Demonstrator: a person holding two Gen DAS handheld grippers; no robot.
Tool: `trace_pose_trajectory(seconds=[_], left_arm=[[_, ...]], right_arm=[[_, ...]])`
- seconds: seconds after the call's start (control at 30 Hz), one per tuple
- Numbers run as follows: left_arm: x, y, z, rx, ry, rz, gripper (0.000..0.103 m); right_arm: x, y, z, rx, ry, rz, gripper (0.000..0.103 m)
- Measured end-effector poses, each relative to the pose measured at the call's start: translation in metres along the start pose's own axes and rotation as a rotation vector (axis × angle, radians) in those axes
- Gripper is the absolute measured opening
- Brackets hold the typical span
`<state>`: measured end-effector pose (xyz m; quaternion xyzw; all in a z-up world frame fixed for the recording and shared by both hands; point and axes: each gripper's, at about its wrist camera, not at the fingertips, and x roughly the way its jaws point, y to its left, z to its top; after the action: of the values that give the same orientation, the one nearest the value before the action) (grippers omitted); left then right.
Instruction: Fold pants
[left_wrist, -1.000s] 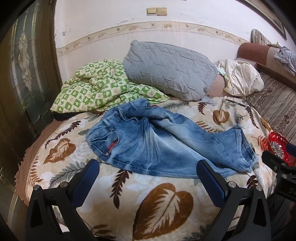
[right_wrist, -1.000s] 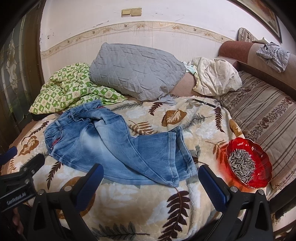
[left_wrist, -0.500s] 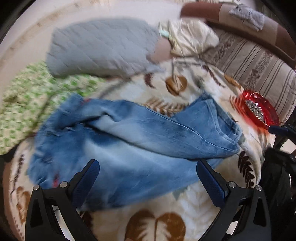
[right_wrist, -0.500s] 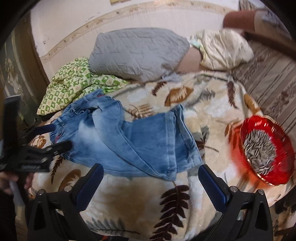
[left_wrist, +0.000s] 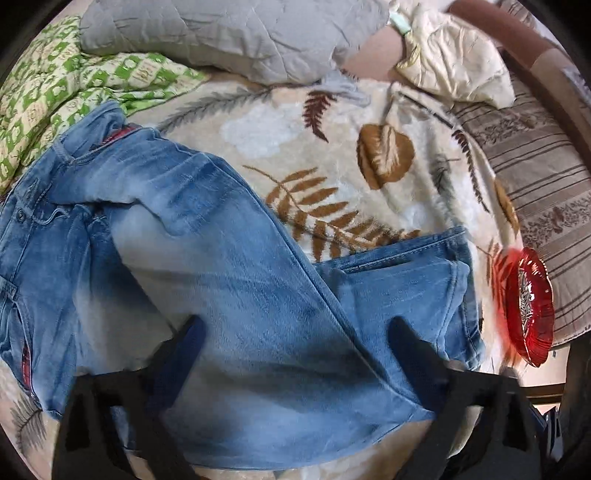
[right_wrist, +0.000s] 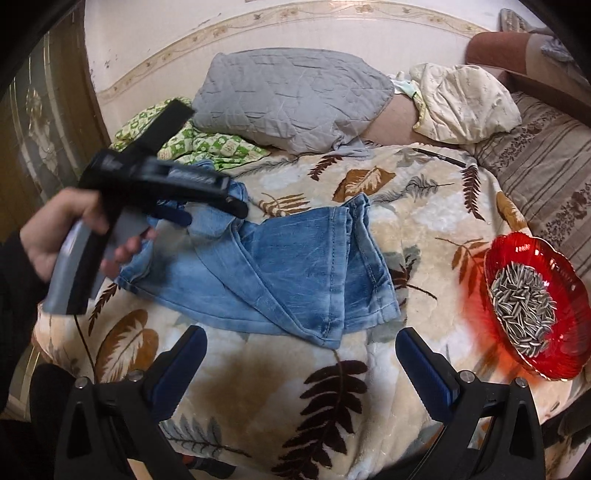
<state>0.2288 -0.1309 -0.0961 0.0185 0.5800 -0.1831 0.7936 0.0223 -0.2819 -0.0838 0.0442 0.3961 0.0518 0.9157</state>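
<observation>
The jeans (left_wrist: 236, 280) lie rumpled across the leaf-print blanket (left_wrist: 332, 122) on the bed, legs crossing and hems toward the red bowl (right_wrist: 532, 306). The left gripper (left_wrist: 291, 332) hangs right over the thigh fabric, its 2 fingers (left_wrist: 188, 339) closing (denim lies under them, though contact cannot be told). The right gripper (right_wrist: 295, 354) hovers over bare blanket just short of the hems, fingers (right_wrist: 421, 362) spread with nothing between them. The scalloped, glassy bowl holds striped sunflower seeds (right_wrist: 524, 299). The denim is faded and creased; a quilted grey pillow (right_wrist: 291, 96) and green checked cloth (left_wrist: 70, 92) lie behind.
</observation>
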Motion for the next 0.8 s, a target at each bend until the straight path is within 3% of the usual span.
trace_pose_trajectory(seconds=[0.03,0.07,0.1,0.13,0.2,0.37,0.53,0.57,0.6,0.63,0.67,0.8], left_arm=[[0.005,0.000,0.003,0.016,0.022,0.014,0.059],[0.014,-0.003,0.004,0.047,0.055,0.028,0.028],[0.021,-0.004,0.005,0.069,0.085,0.025,0.005],[0.029,-0.007,0.002,0.095,0.121,0.025,0.004],[0.031,-0.008,-0.002,0.120,0.106,0.041,0.004],[0.018,-0.001,-0.009,0.093,0.071,-0.001,0.003],[0.009,0.012,-0.012,0.060,0.057,-0.041,0.003],[0.006,0.018,-0.015,0.057,0.055,-0.048,0.003],[0.004,0.020,-0.016,0.053,0.051,-0.054,0.003],[0.003,0.023,-0.017,0.052,0.046,-0.059,0.003],[-0.002,0.025,-0.018,0.050,0.035,-0.073,0.003],[-0.029,0.021,-0.013,0.065,-0.043,-0.128,0.003]], right_arm=[[0.002,0.000,0.001,-0.010,-0.004,0.007,0.103],[0.005,0.001,0.003,-0.027,-0.007,0.013,0.103],[0.008,0.003,0.004,-0.041,-0.006,0.013,0.102],[0.012,0.005,0.006,-0.069,-0.001,0.010,0.102],[0.020,0.009,0.009,-0.132,0.011,0.013,0.096],[0.050,0.026,0.011,-0.370,0.096,0.029,0.071],[0.085,0.031,0.014,-0.473,0.155,0.016,0.071],[0.091,0.030,0.014,-0.483,0.168,0.023,0.067],[0.097,0.031,0.012,-0.493,0.183,0.025,0.056],[0.106,0.030,0.012,-0.487,0.223,0.031,0.022],[0.107,0.026,0.012,-0.456,0.237,0.046,0.012],[0.090,0.027,0.022,-0.435,0.194,0.049,0.008]])
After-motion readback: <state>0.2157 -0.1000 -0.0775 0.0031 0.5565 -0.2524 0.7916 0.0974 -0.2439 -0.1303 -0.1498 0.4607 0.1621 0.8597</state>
